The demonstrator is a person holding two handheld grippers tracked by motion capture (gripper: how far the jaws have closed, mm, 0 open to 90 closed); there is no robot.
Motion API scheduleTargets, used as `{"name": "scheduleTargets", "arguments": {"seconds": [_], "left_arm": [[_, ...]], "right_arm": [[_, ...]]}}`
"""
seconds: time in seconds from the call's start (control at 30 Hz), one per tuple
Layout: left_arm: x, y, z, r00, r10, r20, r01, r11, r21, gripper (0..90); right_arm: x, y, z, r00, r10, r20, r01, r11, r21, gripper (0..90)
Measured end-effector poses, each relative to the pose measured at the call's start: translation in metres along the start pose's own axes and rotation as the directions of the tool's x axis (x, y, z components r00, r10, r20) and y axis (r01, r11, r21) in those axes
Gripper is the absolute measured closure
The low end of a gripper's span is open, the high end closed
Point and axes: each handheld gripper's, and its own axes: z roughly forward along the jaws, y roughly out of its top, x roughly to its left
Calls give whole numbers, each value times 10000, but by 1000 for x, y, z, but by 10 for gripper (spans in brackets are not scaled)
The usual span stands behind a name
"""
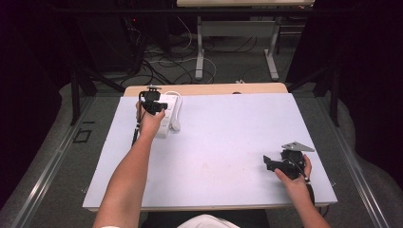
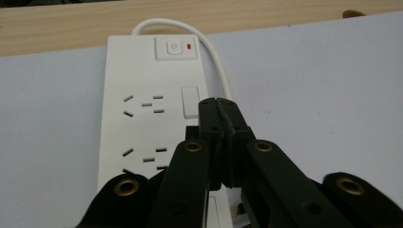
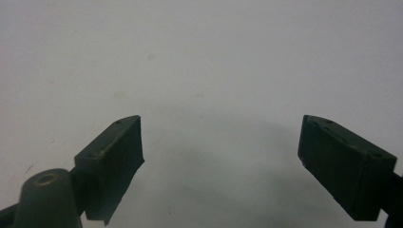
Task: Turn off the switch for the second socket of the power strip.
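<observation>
The white power strip (image 1: 167, 114) lies flat at the far left corner of the counter (image 1: 223, 142), its cord (image 2: 216, 57) looping off the far end past the master button with its small red light (image 2: 190, 46). It looks like rigid, smooth plastic, light enough to skid if nudged, so I'd say any push should come straight down, and lifting it would mean pinching across the long edges. The left claw (image 2: 219, 102) is pressed together with nothing between its jaws, the tip poised just over the strip beside the small rocker switch (image 2: 190, 101). Well apart, at the near right, the right claw (image 3: 221, 152) hangs spread wide over bare counter, holding nothing.
</observation>
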Motion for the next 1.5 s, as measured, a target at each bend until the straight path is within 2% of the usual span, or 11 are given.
{"name": "scheduleTargets", "arguments": {"seconds": [0.17, 0.33, 0.47, 0.53, 0.57, 1.23, 1.3, 1.5], "left_arm": [[1, -2, 4, 9999, -124, 11, 123, 9995, 276, 900], [2, -4, 8, 10000, -47, 67, 42, 9978, 657, 900], [1, -6, 11, 9999, -152, -48, 154, 9977, 659, 900], [2, -6, 12, 10000, -34, -37, 37, 9967, 811, 900], [2, -7, 12, 9999, -136, -26, 138, 9965, 823, 900], [4, -14, 24, 9998, -137, -153, 156, 9912, 1315, 900], [4, -16, 24, 9995, -271, -130, 285, 9921, 1221, 900], [2, -16, 24, 9996, -126, -236, 153, 9926, 1203, 900]], "right_arm": [[0, 0, 0, 10000, 55, -29, -55, 10000, 47, 144], [0, -1, 1, 10000, 51, -31, -51, 9999, 89, 144], [0, -1, 1, 10000, 34, -1, -34, 10000, 63, 144], [0, -1, 1, 10000, 17, -38, -17, 10000, 89, 144], [0, -1, 1, 10000, 15, -37, -15, 10000, 89, 144], [1, -1, 1, 9999, 139, -49, -138, 9998, 118, 144], [0, -1, 1, 10000, 56, -49, -56, 9999, 95, 144], [0, -1, 1, 10000, 81, -30, -81, 9999, 109, 144]]}}
